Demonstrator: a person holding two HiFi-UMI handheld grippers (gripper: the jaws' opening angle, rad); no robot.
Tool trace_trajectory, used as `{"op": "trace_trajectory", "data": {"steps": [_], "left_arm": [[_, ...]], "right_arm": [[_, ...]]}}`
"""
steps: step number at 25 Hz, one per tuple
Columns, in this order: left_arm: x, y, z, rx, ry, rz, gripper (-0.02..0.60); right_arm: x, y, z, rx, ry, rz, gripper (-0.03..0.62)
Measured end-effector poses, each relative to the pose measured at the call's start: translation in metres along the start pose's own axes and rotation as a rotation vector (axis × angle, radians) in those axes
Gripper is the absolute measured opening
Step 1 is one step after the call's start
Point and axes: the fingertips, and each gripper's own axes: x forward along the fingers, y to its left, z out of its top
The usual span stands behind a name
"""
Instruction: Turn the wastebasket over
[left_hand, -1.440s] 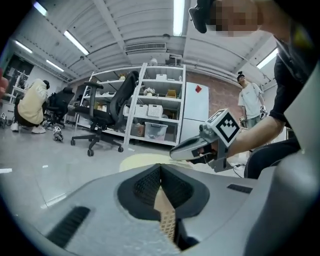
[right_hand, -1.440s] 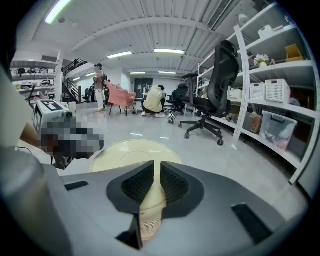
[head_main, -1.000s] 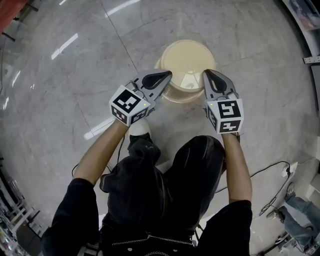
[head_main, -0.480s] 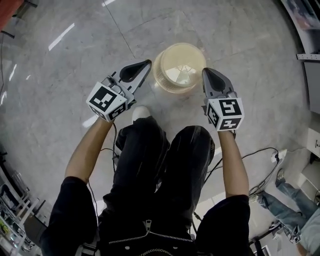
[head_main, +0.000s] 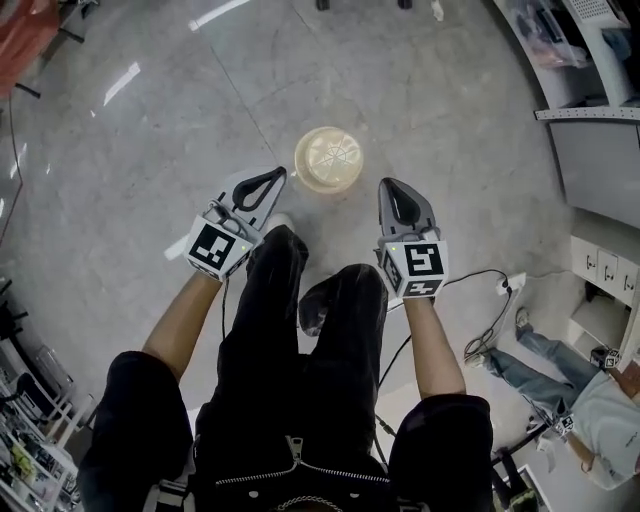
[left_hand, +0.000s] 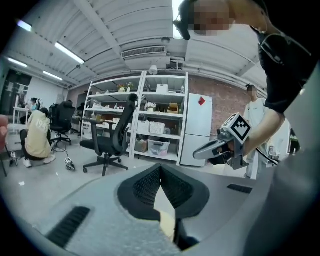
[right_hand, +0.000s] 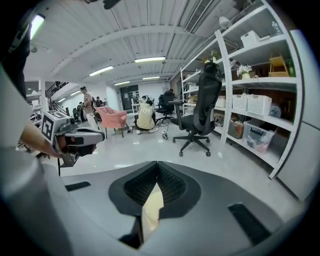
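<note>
So, the round cream plastic wastebasket (head_main: 328, 160) is seen standing on the polished grey concrete floor (head_main: 450, 90), just out in front of the person's black-trousered legs (head_main: 290, 330). A round face with a star-like pattern is turned up; whether that's the base or the inside bottom can't really be told from this high up. It's touched by nothing. The left gripper (head_main: 276, 174), grey with black ribbed pads and a black-and-white marker cube at the back, is held in the air at the basket's lower left in the head view. The matching right gripper (head_main: 386, 184) is held at its lower right. Both are kept well apart from the basket and pointed away from the body. In the left gripper view the jaws are seen pressed together at the tips with nothing clamped between them. Only a pale cream sliver is shown through the slot lower down, and what it is can't be made out. Same deal in the right gripper view: tips shut together, nothing gripped, a cream sliver through the slot. Each gripper is also caught off to the side in the other one's view. Further back a black swivel office chair (left_hand: 107, 142), white metal shelving loaded with boxes and baskets (left_hand: 160, 117), a white fridge (left_hand: 196, 131) and a pink armchair (right_hand: 111, 119) can be picked out. A person in a pale yellow top (left_hand: 37, 137) is seen sitting low on the floor.
</note>
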Motion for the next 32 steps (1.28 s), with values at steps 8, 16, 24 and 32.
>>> {"op": "trace_trajectory", "data": {"steps": [8,16,24,32], "left_arm": [[-0.044,-0.034,0.134,-0.029,0.006,0.007,0.005],[-0.062,-0.047,0.226,-0.045,0.001,-0.012,0.005],[-0.055,-0.072,0.27,-0.014,-0.076,-0.025,0.005],[-0.064,-0.148,0.286,-0.021,-0.079,0.064,0.005]], "right_arm": [[-0.093,0.025,0.11,0.089,-0.074,-0.11,0.011],[-0.16,0.059,0.179,0.137,-0.065,-0.117,0.011],[-0.195,0.074,0.206,0.135,-0.114,-0.087,0.011],[-0.26,0.058,0.2,0.163,-0.171,-0.018,0.012]]}}
